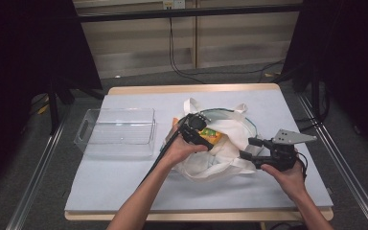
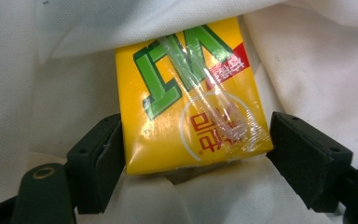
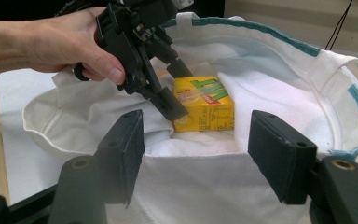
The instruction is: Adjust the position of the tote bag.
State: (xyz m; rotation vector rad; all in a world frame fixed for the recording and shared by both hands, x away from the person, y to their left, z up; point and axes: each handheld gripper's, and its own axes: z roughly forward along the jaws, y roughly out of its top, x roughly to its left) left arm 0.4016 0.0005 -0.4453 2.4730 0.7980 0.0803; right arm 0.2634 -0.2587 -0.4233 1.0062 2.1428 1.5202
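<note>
Resting inside soft white cloth bag point(image 3: 270, 107): glossy yellow carton point(image 2: 191, 98) between left hand-held gripper point(image 2: 193, 154) jaws; right hand-held gripper point(image 3: 196, 154) wide open

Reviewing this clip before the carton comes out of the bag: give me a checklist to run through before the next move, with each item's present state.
1. Left gripper straddles the yellow carton: ok.
2. Jaws clamped on the carton: cannot tell; one pad touches, the other shows a slight gap.
3. White bag mouth open above the carton: ok.
4. Right gripper holding the bag rim: not ok; jaws open, rim between them.
5. Clear bin free to receive it: ok.
</note>
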